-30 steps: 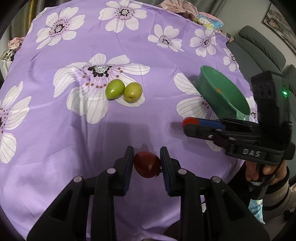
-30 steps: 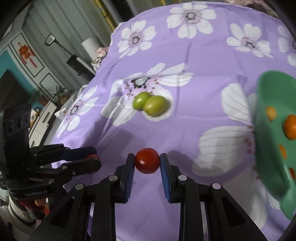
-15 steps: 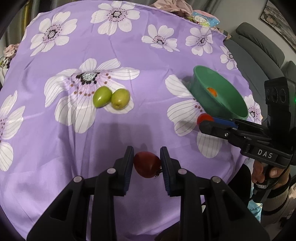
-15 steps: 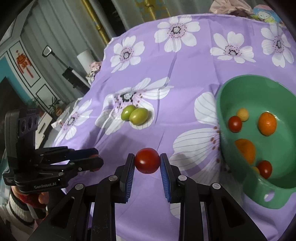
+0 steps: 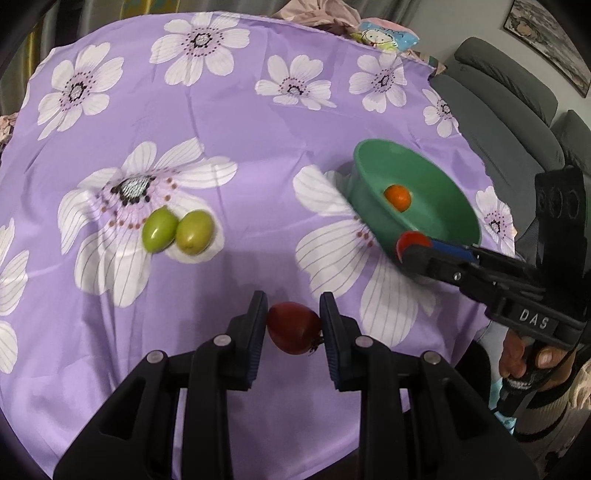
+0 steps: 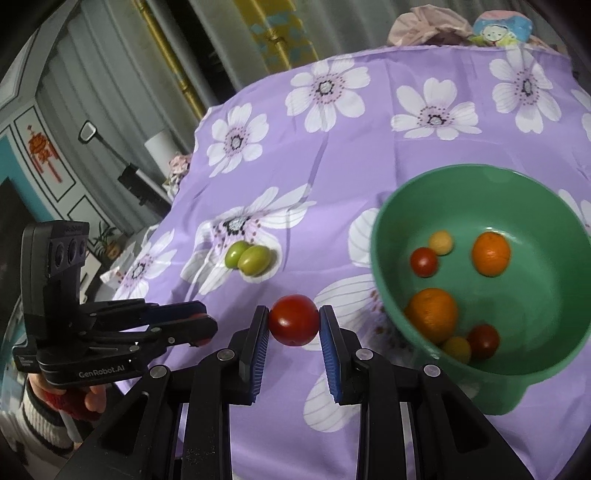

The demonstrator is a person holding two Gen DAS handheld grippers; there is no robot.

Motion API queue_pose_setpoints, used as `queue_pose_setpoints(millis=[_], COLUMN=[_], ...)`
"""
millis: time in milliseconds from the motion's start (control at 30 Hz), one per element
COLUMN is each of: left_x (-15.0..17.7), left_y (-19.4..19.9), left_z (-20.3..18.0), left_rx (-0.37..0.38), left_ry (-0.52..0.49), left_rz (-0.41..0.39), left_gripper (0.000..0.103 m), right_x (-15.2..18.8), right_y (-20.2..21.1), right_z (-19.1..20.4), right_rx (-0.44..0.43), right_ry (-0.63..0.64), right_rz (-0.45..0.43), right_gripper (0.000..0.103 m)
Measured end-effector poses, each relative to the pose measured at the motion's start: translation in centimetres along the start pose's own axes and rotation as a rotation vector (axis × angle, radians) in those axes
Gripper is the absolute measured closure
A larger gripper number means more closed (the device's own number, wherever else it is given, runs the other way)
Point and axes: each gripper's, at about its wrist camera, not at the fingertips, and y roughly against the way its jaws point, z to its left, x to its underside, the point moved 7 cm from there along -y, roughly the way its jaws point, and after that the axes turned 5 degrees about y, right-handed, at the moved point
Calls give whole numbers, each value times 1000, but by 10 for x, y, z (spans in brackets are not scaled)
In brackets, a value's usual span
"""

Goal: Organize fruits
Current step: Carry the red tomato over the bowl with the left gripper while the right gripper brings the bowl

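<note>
My left gripper point(image 5: 294, 328) is shut on a dark red tomato point(image 5: 291, 326), held above the purple flowered cloth. My right gripper point(image 6: 294, 323) is shut on a brighter red tomato point(image 6: 293, 320); in the left wrist view the right gripper point(image 5: 410, 245) reaches the near rim of the green bowl point(image 5: 443, 206). The green bowl point(image 6: 546, 295) holds oranges point(image 6: 491, 254), small red and yellow tomatoes point(image 6: 424, 261). Two green fruits point(image 5: 177, 233) lie side by side on a white flower; in the right wrist view the green fruits point(image 6: 248, 258) sit left of the bowl.
A purple cloth point(image 5: 258, 122) with white flowers covers the round table. A grey sofa point(image 5: 517, 110) stands at the right. Crumpled fabric and a cartoon-print cushion point(image 5: 384, 35) lie at the far edge. A hand point(image 6: 92, 400) holds the left gripper.
Both grippers rose and moved toward the green bowl with their tomatoes. The bowl's inside now shows fully in the right wrist view.
</note>
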Motion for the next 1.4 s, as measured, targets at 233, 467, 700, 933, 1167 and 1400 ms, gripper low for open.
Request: queue_pose_setpoints(millis=[233, 467, 700, 933, 1167, 1400], left_x=[-22, -41, -56, -64, -67, -70], left_y=[-9, -16, -26, -38, -51, -66], left_z=[-24, -51, -78, -96, -105, -115], left_rx=[34, 75, 109, 122, 128, 124], left_ry=[-27, -60, -99, -141, -165, -193], left_rz=[-16, -36, -43, -31, -15, 11], left_gripper=[75, 75, 75, 75, 75, 75], right_x=[-3, -5, -9, -9, -8, -10], right_y=[15, 32, 44, 48, 48, 47], right_z=[-19, -45, -60, -77, -86, -91], right_rx=[31, 81, 108, 146, 163, 184], right_ry=[-41, -98, -119, -143, -153, -156], right_rz=[-45, -89, -120, -133, -138, -139], right_gripper=[74, 74, 74, 74, 74, 74])
